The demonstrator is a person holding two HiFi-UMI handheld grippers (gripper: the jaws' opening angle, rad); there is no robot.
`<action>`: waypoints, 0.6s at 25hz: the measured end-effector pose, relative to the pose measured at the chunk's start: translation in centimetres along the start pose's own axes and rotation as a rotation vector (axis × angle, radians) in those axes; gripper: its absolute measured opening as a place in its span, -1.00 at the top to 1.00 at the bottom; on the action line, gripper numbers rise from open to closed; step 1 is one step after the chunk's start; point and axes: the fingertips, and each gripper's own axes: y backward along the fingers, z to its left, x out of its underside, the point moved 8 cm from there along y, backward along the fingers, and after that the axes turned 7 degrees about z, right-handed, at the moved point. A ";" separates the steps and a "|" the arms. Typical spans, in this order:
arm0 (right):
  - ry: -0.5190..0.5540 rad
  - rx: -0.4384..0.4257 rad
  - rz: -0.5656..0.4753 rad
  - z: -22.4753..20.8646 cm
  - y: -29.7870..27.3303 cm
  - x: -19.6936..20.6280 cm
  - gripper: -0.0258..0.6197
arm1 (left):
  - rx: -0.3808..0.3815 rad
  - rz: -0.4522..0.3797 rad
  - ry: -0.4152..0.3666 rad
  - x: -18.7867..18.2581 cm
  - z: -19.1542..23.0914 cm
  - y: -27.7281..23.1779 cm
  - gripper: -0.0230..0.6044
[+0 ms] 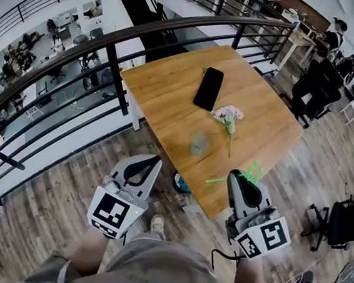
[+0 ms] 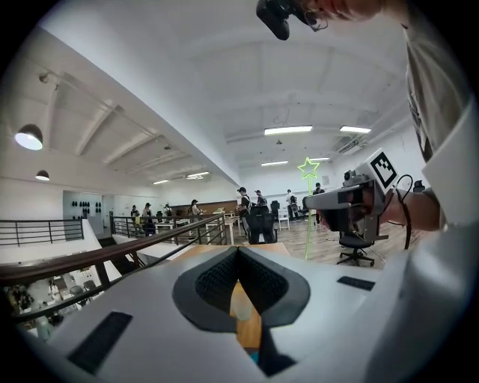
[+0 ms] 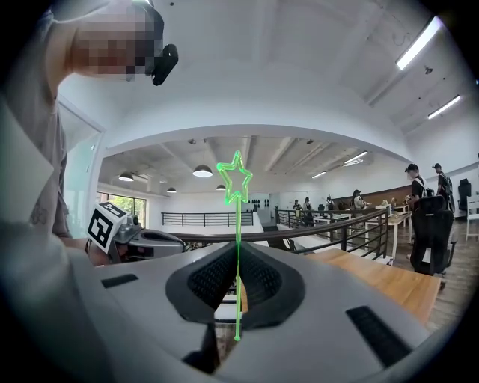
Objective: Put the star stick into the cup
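Observation:
My right gripper [image 1: 237,177] hangs just off the near edge of the wooden table [image 1: 170,87]. It is shut on the green star stick [image 1: 251,171], whose thin stem runs up between the pads to the star outline [image 3: 234,178]. The same stick [image 2: 307,217] and the right gripper [image 2: 323,200] show in the left gripper view. A translucent cup [image 1: 199,144] stands upright on the table, a short way beyond both grippers. My left gripper [image 1: 151,162] is left of the table's near corner, its pads [image 2: 224,273] together at the tip with nothing between them.
A black phone [image 1: 208,88] and a small bunch of pale flowers [image 1: 228,117] lie on the table beyond the cup. A dark railing [image 1: 110,55] runs along the table's left side above a drop. Office chairs [image 1: 338,224] and seated people are to the right.

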 end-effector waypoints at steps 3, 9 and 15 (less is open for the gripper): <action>-0.008 0.006 0.016 -0.7 -1.0 0.3 0.81 | 0.004 0.012 0.001 0.5 0.8 -1.0 0.88; -0.018 0.005 0.034 -3.0 -3.0 0.9 0.81 | -0.011 0.045 0.004 1.2 2.1 -2.9 0.88; 0.006 -0.017 -0.001 -5.4 -5.3 -1.1 0.81 | -0.041 0.030 0.015 0.0 3.2 -4.8 0.88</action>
